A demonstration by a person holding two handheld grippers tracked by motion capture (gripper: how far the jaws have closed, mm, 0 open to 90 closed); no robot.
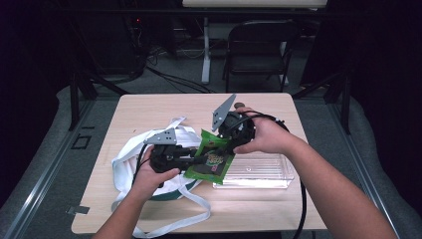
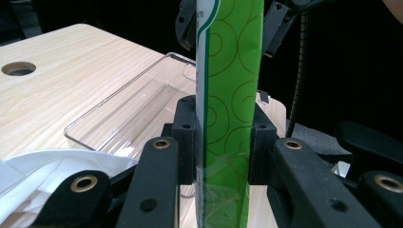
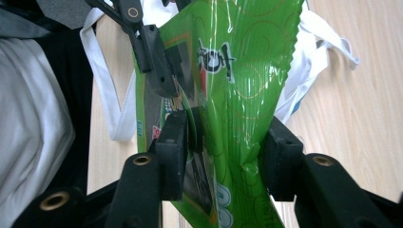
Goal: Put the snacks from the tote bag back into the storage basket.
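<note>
A green snack packet [image 1: 213, 167] hangs above the table between my two grippers. My left gripper [image 1: 201, 159] comes in from the left, and its pads are shut on the packet's lower half [image 2: 233, 61]. My right gripper [image 1: 225, 142] reaches in from the upper right and pinches the crinkled top part of the packet [image 3: 242, 61] between its pads. In the right gripper view one of the left gripper's fingers [image 3: 152, 52] presses on the packet's printed face. A white cloth bag [image 1: 129, 154] with long straps lies under my left hand.
A clear plastic tray [image 1: 259, 172] sits right of the packet, below my right hand, and shows again in the left gripper view as the clear tray [image 2: 119, 109]. The wooden table has a cable hole [image 2: 19, 69]. A folding chair [image 1: 259, 45] stands beyond the far edge.
</note>
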